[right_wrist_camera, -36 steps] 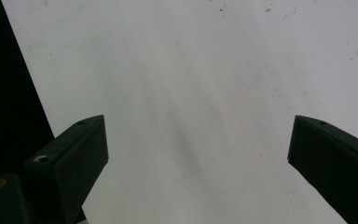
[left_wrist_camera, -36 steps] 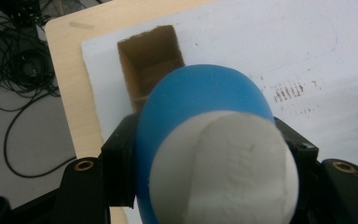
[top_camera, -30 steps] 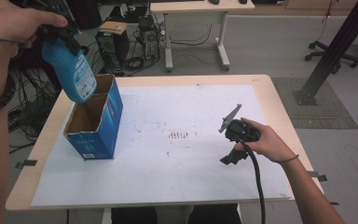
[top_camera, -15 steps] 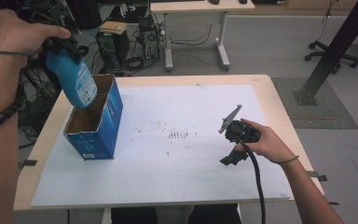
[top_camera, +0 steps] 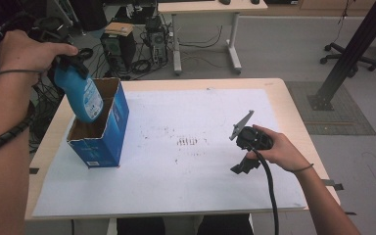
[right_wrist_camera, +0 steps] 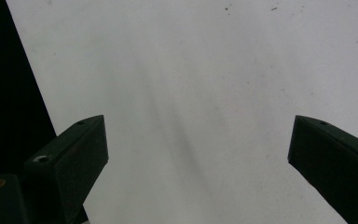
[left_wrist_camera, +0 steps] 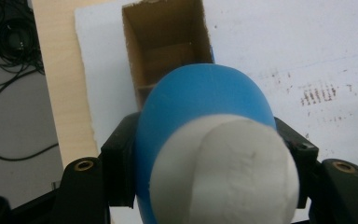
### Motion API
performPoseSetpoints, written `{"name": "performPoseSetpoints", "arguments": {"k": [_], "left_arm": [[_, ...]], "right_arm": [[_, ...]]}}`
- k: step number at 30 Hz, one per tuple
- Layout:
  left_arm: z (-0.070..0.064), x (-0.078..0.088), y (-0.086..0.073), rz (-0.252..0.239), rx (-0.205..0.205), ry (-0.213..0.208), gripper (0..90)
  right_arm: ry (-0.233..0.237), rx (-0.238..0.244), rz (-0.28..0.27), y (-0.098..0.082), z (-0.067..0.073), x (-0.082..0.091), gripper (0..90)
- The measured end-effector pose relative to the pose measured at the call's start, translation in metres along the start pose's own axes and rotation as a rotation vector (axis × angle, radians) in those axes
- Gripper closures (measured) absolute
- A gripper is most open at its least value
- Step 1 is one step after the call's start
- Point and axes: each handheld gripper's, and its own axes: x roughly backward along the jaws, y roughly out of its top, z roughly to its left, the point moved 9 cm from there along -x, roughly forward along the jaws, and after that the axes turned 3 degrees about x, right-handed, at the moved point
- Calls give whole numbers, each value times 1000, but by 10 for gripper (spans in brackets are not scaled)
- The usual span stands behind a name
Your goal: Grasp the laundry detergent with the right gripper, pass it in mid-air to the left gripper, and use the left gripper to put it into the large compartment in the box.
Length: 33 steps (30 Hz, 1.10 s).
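- Left gripper (top_camera: 67,68), held in the person's left hand (top_camera: 27,49) above the table's left side, has its black jaws pressed against both flanks of a blue plastic bottle with a white cap (left_wrist_camera: 205,140).
- In the left gripper view the white cap end faces the camera and the blue body runs away from it toward the box below; the pinch sits just behind the cap.
- In the high view the blue plastic bottle (top_camera: 81,95) hangs cap end up, base down. Its long axis is steep but tilted, the base leaning to the right and toward the person, the top leaning away to the left.
- Bottle base sits at the open mouth of a blue cardboard box with a brown inside (top_camera: 103,132); whether it touches the box wall cannot be told.
- Box stands upright on the left part of a white paper sheet (top_camera: 186,181) covering a light wooden table (top_camera: 293,112); its open top (left_wrist_camera: 168,42) faces upward, a divider visible inside.
- Right gripper (top_camera: 242,164), in the right hand (top_camera: 276,149), rests low over the sheet's right side, well apart from the box.
- Its jaws stand spread wide with only bare white sheet (right_wrist_camera: 191,93) between them.
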Motion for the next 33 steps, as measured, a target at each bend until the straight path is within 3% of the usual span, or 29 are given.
{"name": "performPoseSetpoints", "arguments": {"k": [1,8,9,13,15,18,24,25,33], "left_arm": [[1,-8,-2,6,5,-3,379],[3,-22,-7,15,7,-1,379],[4,-33,-10,27,9,-4,379],[4,-38,-12,31,10,-6,379],[6,-52,-16,45,16,-7,379],[6,-52,-16,45,16,-7,379],[6,-66,-20,58,18,-10,379],[6,-74,-23,65,20,-12,379],[6,-83,-27,77,27,-18,379]], "right_arm": [[4,-3,0,0,0,0,50],[1,-1,-1,1,0,0,48],[4,-2,-1,1,0,0,48],[5,-1,1,1,0,-1,48],[3,3,-1,2,0,-3,48],[4,3,2,2,1,-3,48],[7,1,1,2,0,-4,48],[6,0,0,2,0,-4,48],[6,-3,-3,1,0,-4,48]]}}
